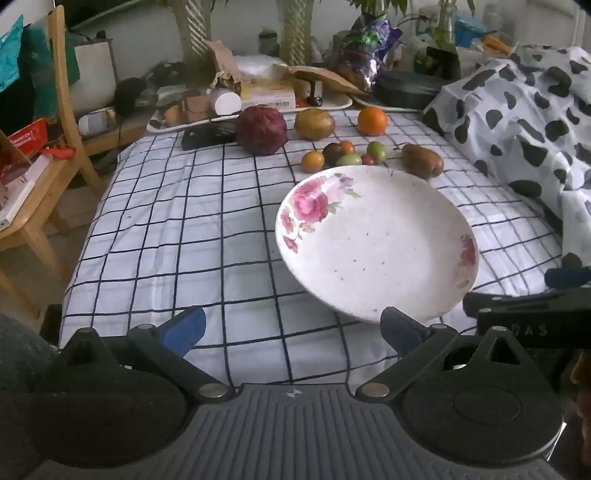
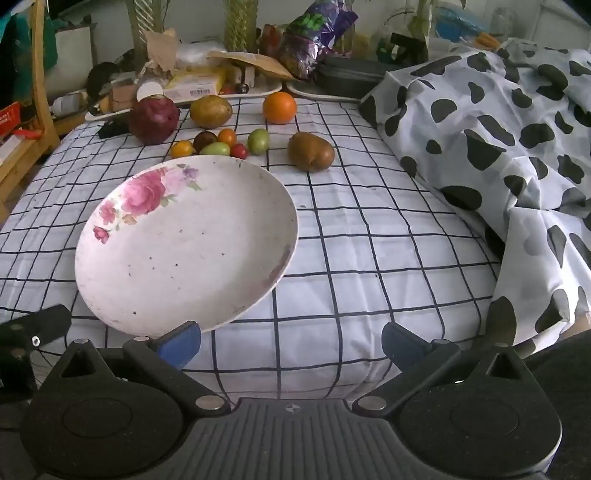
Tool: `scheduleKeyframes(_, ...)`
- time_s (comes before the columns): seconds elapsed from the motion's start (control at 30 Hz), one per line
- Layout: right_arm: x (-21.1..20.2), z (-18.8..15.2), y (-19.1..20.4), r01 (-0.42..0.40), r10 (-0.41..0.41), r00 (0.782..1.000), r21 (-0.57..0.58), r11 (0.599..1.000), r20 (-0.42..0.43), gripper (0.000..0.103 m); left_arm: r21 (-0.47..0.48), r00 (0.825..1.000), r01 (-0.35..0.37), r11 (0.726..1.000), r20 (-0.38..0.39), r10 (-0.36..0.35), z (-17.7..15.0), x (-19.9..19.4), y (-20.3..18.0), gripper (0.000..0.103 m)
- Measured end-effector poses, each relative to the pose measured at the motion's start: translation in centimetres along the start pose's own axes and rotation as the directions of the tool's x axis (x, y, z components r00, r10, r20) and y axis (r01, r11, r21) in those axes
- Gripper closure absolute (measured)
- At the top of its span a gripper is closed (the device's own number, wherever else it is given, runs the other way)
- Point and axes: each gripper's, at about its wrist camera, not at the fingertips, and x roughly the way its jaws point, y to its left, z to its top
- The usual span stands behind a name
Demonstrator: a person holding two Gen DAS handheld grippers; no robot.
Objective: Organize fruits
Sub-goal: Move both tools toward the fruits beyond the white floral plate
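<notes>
A white plate with pink roses (image 1: 376, 243) (image 2: 184, 243) lies empty on the checked cloth. Beyond it sit a red cabbage (image 1: 261, 130) (image 2: 154, 119), a brown-green fruit (image 1: 314, 123) (image 2: 211, 110), an orange (image 1: 372, 120) (image 2: 279, 107), a brown potato-like fruit (image 1: 422, 160) (image 2: 311, 151) and a cluster of small tomatoes (image 1: 343, 154) (image 2: 221, 144). My left gripper (image 1: 293, 328) is open, near the plate's near-left rim. My right gripper (image 2: 291, 341) is open, by the plate's near-right rim. Both hold nothing.
A cow-print blanket (image 1: 517, 122) (image 2: 498, 147) is heaped on the right. Trays of clutter, boxes and a purple bag (image 1: 369, 48) (image 2: 317, 33) line the far edge. A wooden chair (image 1: 37, 166) stands at left. A black phone (image 1: 207, 136) lies by the cabbage.
</notes>
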Motion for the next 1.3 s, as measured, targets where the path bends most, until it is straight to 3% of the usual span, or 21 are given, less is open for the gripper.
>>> scheduleKeyframes(0.13,0.0,0.1,0.4,-0.005,0.005,1.000,-0.014,1.000,0.007,0.000,-0.007,0.999,0.035,0.999,-0.020,-0.035,0.1,-0.1,0.6,0.001)
scheduleKeyframes(0.5,-0.9,-0.3,-0.7,-0.016,0.016,1.000,0.004,1.000,0.014,0.000,-0.002,0.999,0.033,0.999,0.001,-0.033,0.2,-1.5,0.6,0.001)
scheduleKeyframes(0.73,-0.9,0.2,-0.2,-0.008,0.008,1.000,0.014,1.000,0.015,0.000,0.066,0.998,0.047,0.997,0.036,-0.049,0.0,-2.2,-0.6,0.001)
scheduleKeyframes(0.97,-0.6,0.3,-0.1,0.002,-0.002,1.000,0.015,1.000,0.010,0.000,0.102,0.998,0.063,0.993,0.007,-0.064,-0.1,-1.5,-1.0,0.000)
scheduleKeyframes(1.3,0.0,0.7,-0.5,0.026,-0.026,1.000,0.029,0.999,0.001,0.000,0.069,0.997,0.068,0.995,0.026,-0.070,0.0,-1.0,-0.2,0.000)
